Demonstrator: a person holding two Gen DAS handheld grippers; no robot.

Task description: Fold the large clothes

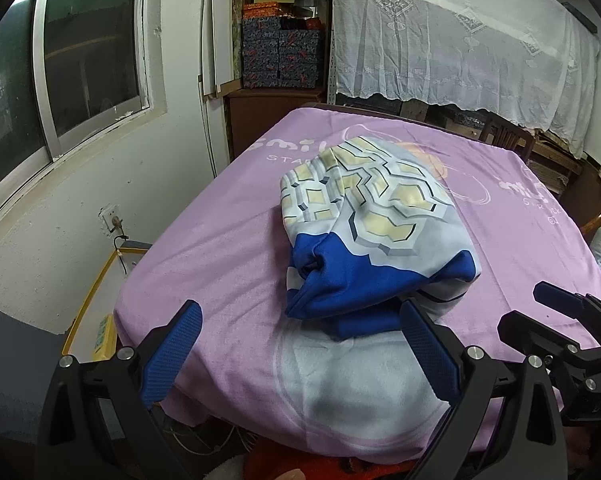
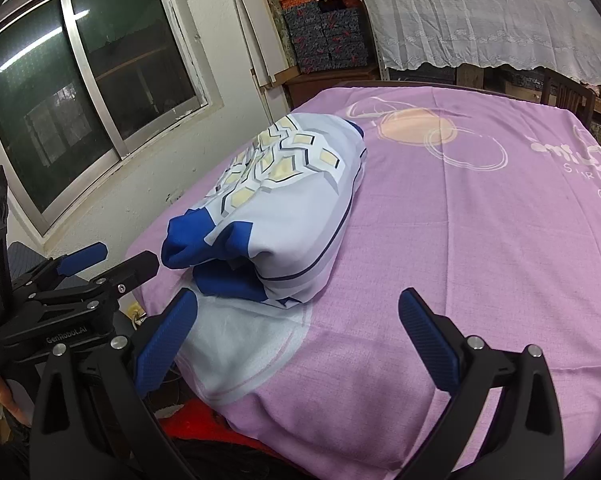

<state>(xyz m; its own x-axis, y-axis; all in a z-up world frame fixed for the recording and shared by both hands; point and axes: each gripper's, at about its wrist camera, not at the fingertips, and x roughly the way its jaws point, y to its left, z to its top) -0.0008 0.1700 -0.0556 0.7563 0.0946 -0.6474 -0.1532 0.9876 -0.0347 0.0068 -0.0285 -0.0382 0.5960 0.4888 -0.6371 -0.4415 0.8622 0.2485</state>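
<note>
A folded bundle of cloth (image 1: 376, 224), pale grey with a yellow and dark geometric print and a blue border, lies on the purple sheet (image 1: 220, 240) that covers the table. It also shows in the right wrist view (image 2: 284, 200), left of centre. My left gripper (image 1: 300, 320) is open and empty, just short of the bundle's near blue edge. My right gripper (image 2: 298, 308) is open and empty, near the bundle's near end. The left gripper (image 2: 108, 260) shows at the left of the right wrist view; the right gripper (image 1: 560, 304) shows at the right of the left wrist view.
A wall with a window (image 1: 60, 80) runs along the left. Stacked boxes on a cabinet (image 1: 280, 52) and a lace curtain (image 1: 460, 40) stand behind the table. A wooden chair (image 1: 508, 136) is at the far right. A yellow-edged object (image 1: 100, 320) sits low on the left.
</note>
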